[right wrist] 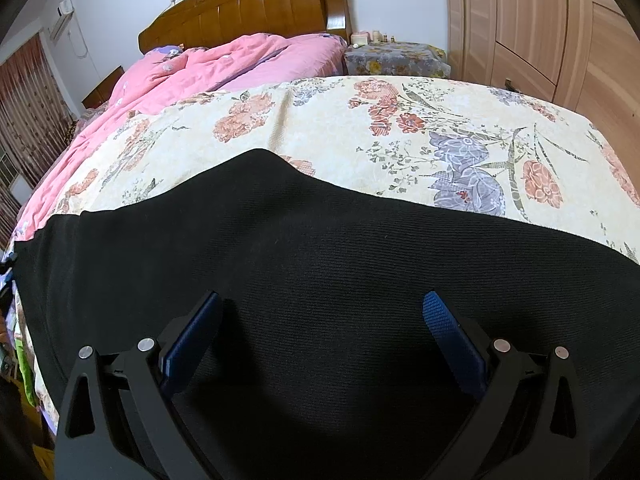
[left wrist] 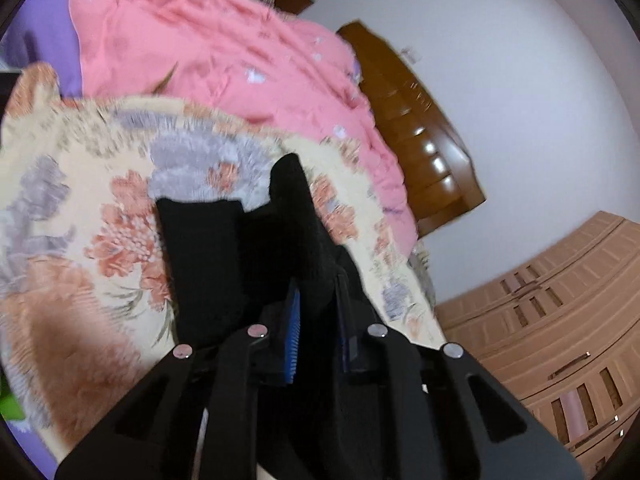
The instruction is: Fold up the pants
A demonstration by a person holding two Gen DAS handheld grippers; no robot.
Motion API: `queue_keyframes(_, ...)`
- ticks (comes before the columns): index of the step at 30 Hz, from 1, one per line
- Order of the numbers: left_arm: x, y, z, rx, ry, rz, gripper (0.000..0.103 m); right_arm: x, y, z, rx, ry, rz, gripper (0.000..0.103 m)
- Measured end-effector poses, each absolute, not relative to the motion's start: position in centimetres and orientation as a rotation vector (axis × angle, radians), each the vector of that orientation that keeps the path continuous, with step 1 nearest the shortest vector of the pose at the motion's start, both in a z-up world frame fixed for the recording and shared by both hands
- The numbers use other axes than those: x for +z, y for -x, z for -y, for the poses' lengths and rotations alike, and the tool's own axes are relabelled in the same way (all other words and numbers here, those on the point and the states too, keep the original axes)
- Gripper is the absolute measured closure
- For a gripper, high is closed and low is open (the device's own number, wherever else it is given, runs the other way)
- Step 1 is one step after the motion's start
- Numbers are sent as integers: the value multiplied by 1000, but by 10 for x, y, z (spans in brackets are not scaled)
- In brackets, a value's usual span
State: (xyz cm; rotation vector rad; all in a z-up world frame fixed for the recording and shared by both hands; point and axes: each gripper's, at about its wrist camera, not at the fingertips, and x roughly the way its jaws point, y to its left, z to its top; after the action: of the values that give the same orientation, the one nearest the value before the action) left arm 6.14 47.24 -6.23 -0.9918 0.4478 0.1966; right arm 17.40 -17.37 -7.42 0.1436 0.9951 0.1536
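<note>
Black ribbed pants (right wrist: 320, 280) lie spread across the floral bedspread (right wrist: 360, 128), filling the lower half of the right wrist view. My right gripper (right wrist: 322, 304) hovers just over the cloth with its blue pads (right wrist: 444, 320) wide apart and nothing between them. In the tilted, blurred left wrist view, my left gripper (left wrist: 318, 292) is shut on a bunched fold of the black pants (left wrist: 296, 216), which rises in a peak from between the blue pads (left wrist: 295, 320). Another flat part of the pants (left wrist: 200, 264) lies on the bedspread (left wrist: 100, 184) to the left.
A crumpled pink quilt (right wrist: 208, 64) lies toward the wooden headboard (right wrist: 256, 8). A covered bedside table (right wrist: 392, 60) and a tall wooden wardrobe (right wrist: 540, 32) stand at the right. The left wrist view also shows the pink quilt (left wrist: 208, 48) and wardrobe (left wrist: 552, 320).
</note>
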Motion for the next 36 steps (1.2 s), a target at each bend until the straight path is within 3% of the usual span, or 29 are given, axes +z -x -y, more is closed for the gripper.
queue_keyframes(3,-65,-42,-472,236,993,-427,88,-74,-174,174,154,-145,-994,4)
queue_keyframes(8,-114,-36,-487,266,1113,-472,88,-74,-174,174,156,-148,-993,4)
queue_keyframes(12,-76,-32,-466,332,972,-463,88,-74,-174,174,159,-154,-992,4)
queue_keyframes(16,-81,-42,-466,409,931,-558,86,-75,-173,174,156,-149,-993,4)
queue_keyframes(18,-86,-46,-468,432,922,-602,78,-75,-173,174,159,-154,-992,4)
queue_keyframes(19,-83,-46,-465,457,890,-613,59,-75,-173,174,159,-154,-992,4)
queue_keyframes(20,-74,-45,-460,540,817,-640,31,-75,-174,173,159,-153,-993,4)
queue_keyframes(22,-59,-40,-449,677,698,-653,17,-75,-174,174,159,-152,-994,4)
queue_keyframes(24,-30,-38,-423,780,515,-641,15,-75,-173,174,163,-160,-991,4)
queue_keyframes(26,-10,-40,-395,723,397,-609,5,-74,-174,176,169,-172,-990,4)
queue_keyframes(28,-3,-59,-350,577,215,-647,2,-74,-174,175,169,-170,-992,4)
queue_keyframes(30,-14,-82,-323,493,99,-724,2,-74,-174,174,166,-160,-995,4)
queue_keyframes(33,-46,-101,-323,398,180,-866,5,-74,-174,175,173,-174,-992,4)
queue_keyframes(34,-55,-101,-323,379,209,-901,10,-74,-174,176,178,-183,-990,4)
queue_keyframes(36,-68,-90,-320,410,152,-923,9,-74,-174,179,186,-203,-986,4)
